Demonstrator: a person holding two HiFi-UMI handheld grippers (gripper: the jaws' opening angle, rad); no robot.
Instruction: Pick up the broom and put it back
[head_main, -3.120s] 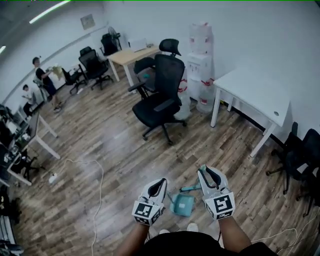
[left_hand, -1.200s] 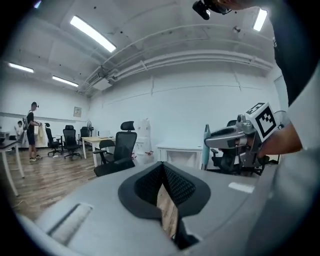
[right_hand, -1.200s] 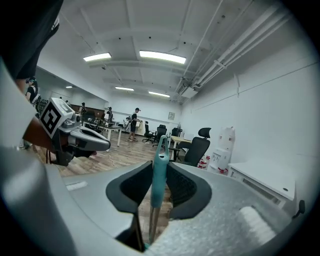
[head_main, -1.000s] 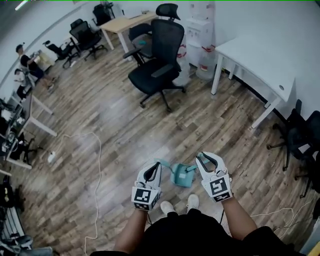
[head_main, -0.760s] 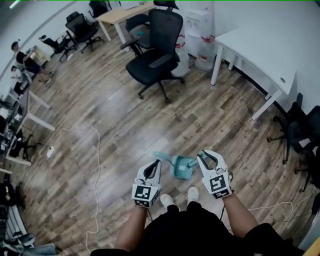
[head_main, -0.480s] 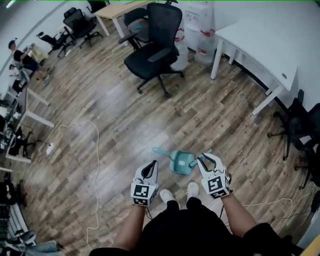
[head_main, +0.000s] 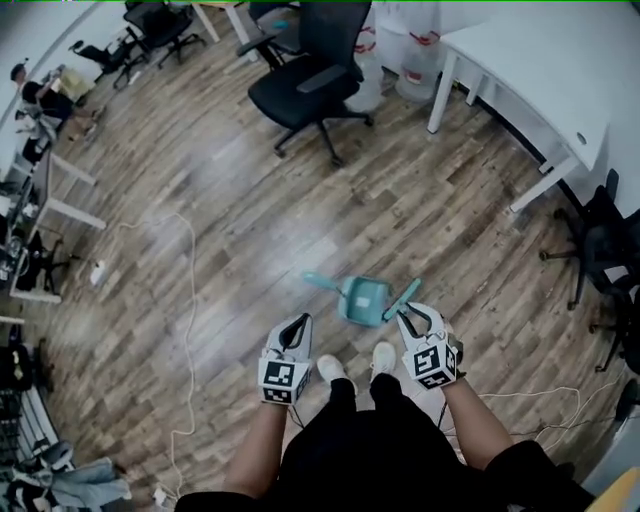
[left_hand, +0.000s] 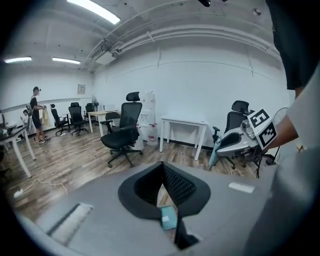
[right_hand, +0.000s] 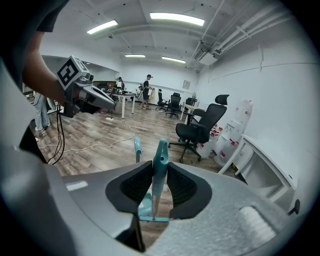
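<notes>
A teal broom (head_main: 405, 297) has its handle (right_hand: 160, 161) upright between the jaws of my right gripper (head_main: 419, 322), which is shut on it; the broom's head (right_hand: 148, 212) shows low between the fingers. Beside it is a teal dustpan (head_main: 364, 300) whose handle (head_main: 322, 283) points left in the head view. My left gripper (head_main: 292, 333) hangs to the left of the dustpan, shut with nothing in it. In the left gripper view a teal piece (left_hand: 168, 218) shows below the closed pads, and the right gripper (left_hand: 244, 141) appears at the right.
Wooden floor all round. A black office chair (head_main: 312, 80) stands ahead and a white table (head_main: 540, 90) at the right. A white cable (head_main: 186, 300) runs over the floor at the left. More chairs (head_main: 605, 250) stand at the far right. My shoes (head_main: 355, 365) are under the grippers. People (head_main: 35, 95) are far left.
Both grippers have sunk toward the floor, and the head view has tipped further down. The right gripper has kept its hold on the broom handle throughout.
</notes>
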